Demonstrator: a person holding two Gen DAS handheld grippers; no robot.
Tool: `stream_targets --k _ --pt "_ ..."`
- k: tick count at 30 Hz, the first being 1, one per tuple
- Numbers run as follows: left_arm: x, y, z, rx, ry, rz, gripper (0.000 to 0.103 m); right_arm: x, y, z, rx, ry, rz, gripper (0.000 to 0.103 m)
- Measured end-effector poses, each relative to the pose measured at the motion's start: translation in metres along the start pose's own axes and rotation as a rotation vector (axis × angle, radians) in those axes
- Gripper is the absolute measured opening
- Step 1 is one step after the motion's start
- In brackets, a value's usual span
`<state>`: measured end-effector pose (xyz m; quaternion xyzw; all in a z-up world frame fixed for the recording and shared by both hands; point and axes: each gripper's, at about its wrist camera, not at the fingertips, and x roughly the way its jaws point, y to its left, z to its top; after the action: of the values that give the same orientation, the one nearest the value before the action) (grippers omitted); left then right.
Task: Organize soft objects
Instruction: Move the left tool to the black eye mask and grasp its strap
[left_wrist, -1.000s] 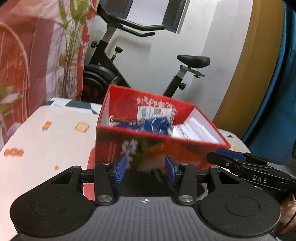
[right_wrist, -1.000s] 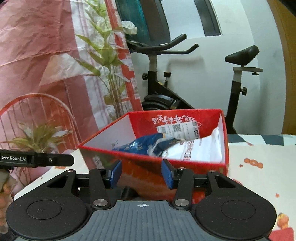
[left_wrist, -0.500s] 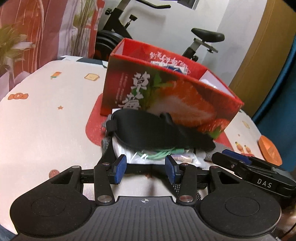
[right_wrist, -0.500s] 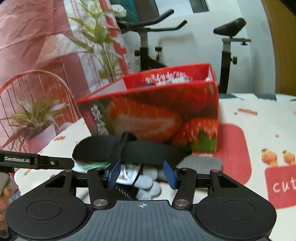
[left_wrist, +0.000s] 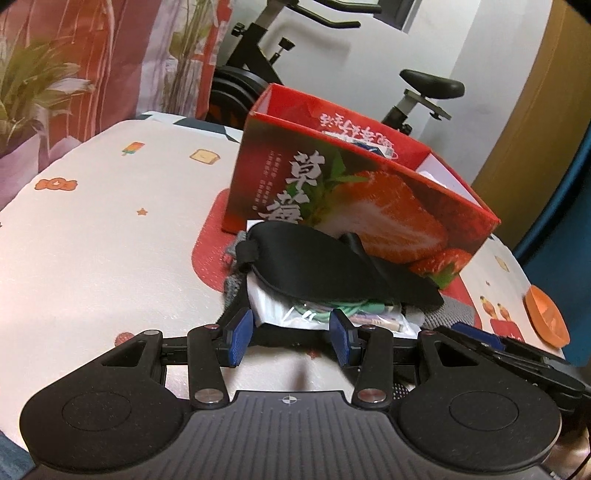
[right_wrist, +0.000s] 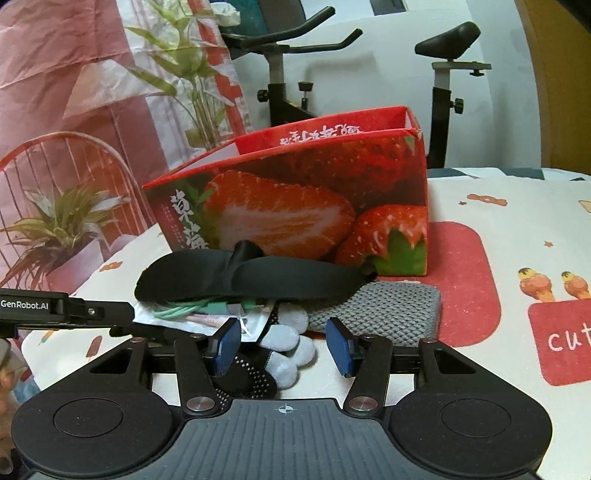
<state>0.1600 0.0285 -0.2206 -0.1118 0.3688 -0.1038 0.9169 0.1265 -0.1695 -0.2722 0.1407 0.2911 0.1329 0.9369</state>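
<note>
Lying draped over a heap of soft items at twelve o'clock from both tools: black eye mask (left_wrist: 332, 266), padded, strap looped, touching strawberry box (left_wrist: 369, 206). Left gripper (left_wrist: 291, 341) and right gripper (right_wrist: 284, 345) parted, holding nothing.

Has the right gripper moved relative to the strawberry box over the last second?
Yes. The right gripper has dropped: it looked down into the strawberry box before, and now sits low, facing its front wall above the glove.
</note>
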Motion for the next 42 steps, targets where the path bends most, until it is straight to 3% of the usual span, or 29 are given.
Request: stream_targets --k 10,22,37,42 --pt "0.004 -0.002 0.002 0.025 -0.022 0.037 0.047 0.009 -0.012 0.014 0.023 -0.039 -0.052 0.05" --pt "0.011 0.009 0.005 -0.011 -0.014 0.061 0.047 0.058 -0.03 0.025 0.088 -0.022 -0.104 0.05" --pt "0.03 0.014 0.029 -0.135 -0.017 0.028 0.047 0.061 -0.036 0.019 0.096 -0.014 -0.074 0.05" --pt "0.044 0.012 0.035 -0.126 -0.011 0.02 0.048 0.061 -0.036 0.019 0.099 -0.014 -0.072 0.05"
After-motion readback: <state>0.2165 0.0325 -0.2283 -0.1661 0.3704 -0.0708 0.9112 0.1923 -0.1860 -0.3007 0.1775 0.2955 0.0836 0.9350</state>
